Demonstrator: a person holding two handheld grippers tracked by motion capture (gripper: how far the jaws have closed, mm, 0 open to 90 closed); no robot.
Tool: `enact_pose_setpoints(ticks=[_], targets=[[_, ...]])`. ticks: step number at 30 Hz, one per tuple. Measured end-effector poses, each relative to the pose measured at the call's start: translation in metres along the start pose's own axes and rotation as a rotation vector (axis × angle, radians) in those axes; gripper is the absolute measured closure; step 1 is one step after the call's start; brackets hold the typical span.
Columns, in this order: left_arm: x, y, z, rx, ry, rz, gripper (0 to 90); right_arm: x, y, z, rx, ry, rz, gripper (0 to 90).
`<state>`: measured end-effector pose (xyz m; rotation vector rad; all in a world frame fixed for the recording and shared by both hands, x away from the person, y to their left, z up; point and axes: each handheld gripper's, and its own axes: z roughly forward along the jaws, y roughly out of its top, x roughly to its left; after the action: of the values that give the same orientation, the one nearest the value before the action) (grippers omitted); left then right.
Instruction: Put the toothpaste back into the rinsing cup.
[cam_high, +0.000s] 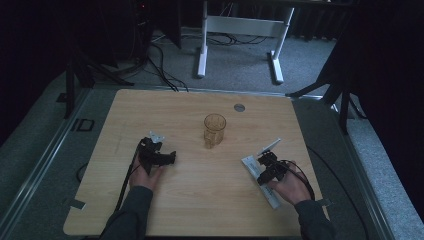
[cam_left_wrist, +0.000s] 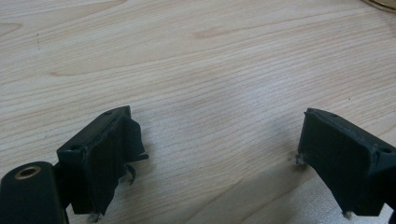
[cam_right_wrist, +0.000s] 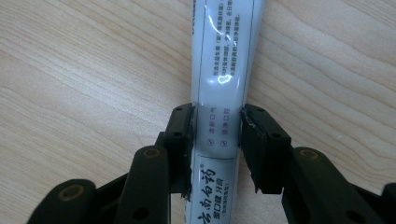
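Right gripper (cam_right_wrist: 217, 133) is closed onto a white toothpaste tube (cam_right_wrist: 224, 70), jaws pinching its two long edges about mid-length; the tube lies flat on the wooden table (cam_high: 200, 200) at the right front, printed side up. In the high view the same right gripper (cam_high: 266, 165) sits over the toothpaste tube (cam_high: 252, 167), with what looks like a toothbrush (cam_high: 270, 146) poking out just beyond it, too small to be sure. Left gripper (cam_left_wrist: 212, 158) is wide open, nothing between the jaws, low over bare wood; in the high view the left gripper (cam_high: 159, 156) is at the left front, well apart from the tube. An amber glass mug (cam_high: 214, 129) stands upright mid-table, between the two hands and farther back. The step in hand looks like picking the tube up, likely to drop it in the mug. To do it well: keep the squeeze even across the flat edges, since the tube is soft and slick and could buckle or slide; lift straight up before swinging over; the grip is near the middle, so it should hang level. Tilt it end-down over the mug rim, and keep the left gripper clear or ready to steady the mug.
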<state>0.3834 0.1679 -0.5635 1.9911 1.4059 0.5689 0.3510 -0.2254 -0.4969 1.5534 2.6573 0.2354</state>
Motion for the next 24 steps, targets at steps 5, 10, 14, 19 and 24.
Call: enact_pose_setpoints(ticks=[5, 10, 14, 19, 24], targets=[[0.000, 0.000, 0.000, 0.000, 0.000, 0.000, 10.6, 0.001, 0.001, 0.003, 0.012, -0.012, -0.007, 62.3], [0.000, 0.000, 0.000, 0.000, 0.000, 0.000, 10.6, 0.003, 0.003, 0.007, 0.026, -0.023, -0.008, 60.8], [0.000, 0.000, 0.000, 0.000, 0.000, 0.000, 10.6, 0.004, 0.003, 0.010, 0.032, -0.028, -0.003, 60.4], [0.000, 0.000, 0.000, 0.000, 0.000, 0.000, 10.6, 0.005, 0.004, 0.012, 0.039, -0.034, -0.002, 60.1], [0.000, 0.000, 0.000, 0.000, 0.000, 0.000, 10.6, 0.007, 0.005, 0.014, 0.043, -0.047, -0.003, 59.8]])
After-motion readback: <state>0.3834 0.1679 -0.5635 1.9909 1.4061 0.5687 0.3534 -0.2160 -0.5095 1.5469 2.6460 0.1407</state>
